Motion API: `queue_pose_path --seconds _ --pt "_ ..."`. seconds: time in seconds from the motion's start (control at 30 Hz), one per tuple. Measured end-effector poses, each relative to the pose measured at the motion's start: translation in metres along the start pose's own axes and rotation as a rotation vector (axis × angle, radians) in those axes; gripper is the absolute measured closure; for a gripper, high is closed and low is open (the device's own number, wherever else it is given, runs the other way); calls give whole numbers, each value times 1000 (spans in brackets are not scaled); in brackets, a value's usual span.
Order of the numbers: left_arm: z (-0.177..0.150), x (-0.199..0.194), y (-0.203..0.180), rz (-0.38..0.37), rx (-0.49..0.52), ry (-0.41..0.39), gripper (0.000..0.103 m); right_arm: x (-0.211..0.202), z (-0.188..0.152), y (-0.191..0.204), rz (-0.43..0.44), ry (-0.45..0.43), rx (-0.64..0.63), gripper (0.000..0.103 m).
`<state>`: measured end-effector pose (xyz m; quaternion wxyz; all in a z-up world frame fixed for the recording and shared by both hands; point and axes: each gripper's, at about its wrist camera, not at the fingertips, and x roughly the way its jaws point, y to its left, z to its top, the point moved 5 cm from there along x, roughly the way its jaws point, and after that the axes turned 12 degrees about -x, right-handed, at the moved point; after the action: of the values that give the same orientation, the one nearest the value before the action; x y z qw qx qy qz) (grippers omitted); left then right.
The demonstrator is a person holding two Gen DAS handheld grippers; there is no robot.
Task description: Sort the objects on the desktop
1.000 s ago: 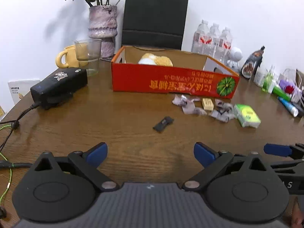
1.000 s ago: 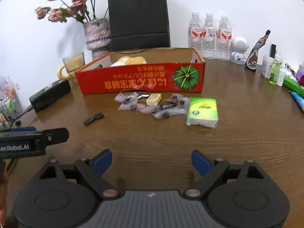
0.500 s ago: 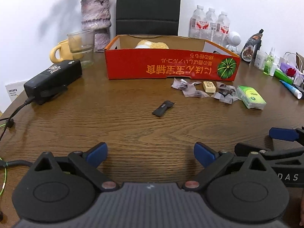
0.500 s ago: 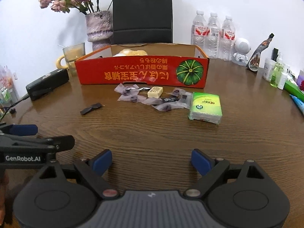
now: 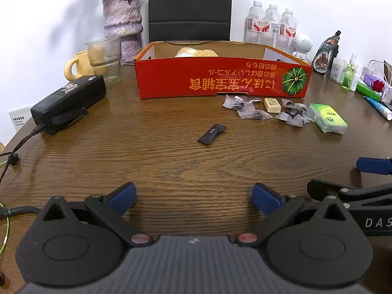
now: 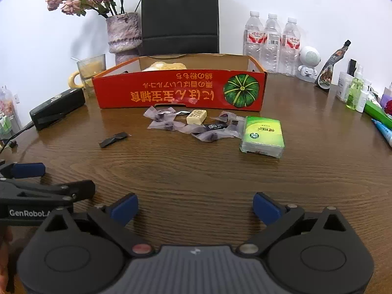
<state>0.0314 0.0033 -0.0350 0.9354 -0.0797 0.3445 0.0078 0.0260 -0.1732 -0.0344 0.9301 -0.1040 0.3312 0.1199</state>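
A red cardboard box (image 5: 220, 80) (image 6: 178, 93) stands open at the back of the wooden table with a pale yellow item (image 5: 197, 52) inside. In front of it lie several clear candy wrappers (image 5: 245, 109) (image 6: 171, 122), a cream bar (image 5: 272, 104) (image 6: 196, 116) and a green tissue pack (image 5: 327, 118) (image 6: 262, 133). A black sachet (image 5: 212, 134) (image 6: 114, 139) lies alone, nearer. My left gripper (image 5: 194, 197) hovers open and empty over bare wood. My right gripper (image 6: 194, 207) is beside it, its jaws opening with nothing between them.
A black adapter (image 5: 68, 103) with its cable sits at the left, with a glass (image 5: 104, 58), a yellow mug (image 5: 73, 67) and a vase (image 5: 122, 24) behind it. Water bottles (image 6: 272, 44), a white toy (image 6: 308, 63) and small bottles (image 6: 355, 93) line the right side.
The left wrist view has levelled out from a slight tilt. The right gripper's fingers stand a little wider apart. Nothing on the table has moved.
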Motion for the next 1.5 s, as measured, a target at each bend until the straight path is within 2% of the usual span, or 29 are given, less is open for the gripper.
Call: queue_pose_path --seconds 0.47,0.5,0.57,0.63,0.7,0.77,0.8,0.83,1.0,1.1,1.13,1.27,1.37,1.5 --pt "3 2 0 -7 -10 4 1 0 -1 -2 -2 2 5 0" --pt "6 2 0 -13 -17 7 3 0 -1 -2 -1 0 6 0" --pt "21 2 -2 -86 -62 13 13 -1 0 -7 18 -11 34 2" --pt "38 5 -7 -132 -62 -9 18 -4 7 -14 35 -17 61 15" --pt "53 13 -13 -135 -11 -45 29 -9 21 -24 49 -48 86 19" --pt "62 29 -16 -100 18 -37 51 -11 37 -32 62 -95 94 21" --pt "65 36 -16 -96 22 -23 54 -7 45 -35 64 -109 93 27" --pt "67 43 -17 -92 25 -10 55 -3 53 -39 64 -121 92 35" --pt "64 56 -23 -118 64 17 54 34 81 -40 99 -76 105 57" --pt "60 60 -22 -114 69 33 56 54 88 -31 82 -51 93 62" --pt "60 61 -22 -113 70 36 61 60 88 -28 71 -40 74 69" --pt "60 59 -18 -106 63 37 82 80 84 -17 38 16 10 79" --pt "60 57 -15 -110 51 38 89 81 77 -15 28 13 -10 82" --pt "59 53 -15 -118 44 44 90 72 70 -8 44 7 -46 89"
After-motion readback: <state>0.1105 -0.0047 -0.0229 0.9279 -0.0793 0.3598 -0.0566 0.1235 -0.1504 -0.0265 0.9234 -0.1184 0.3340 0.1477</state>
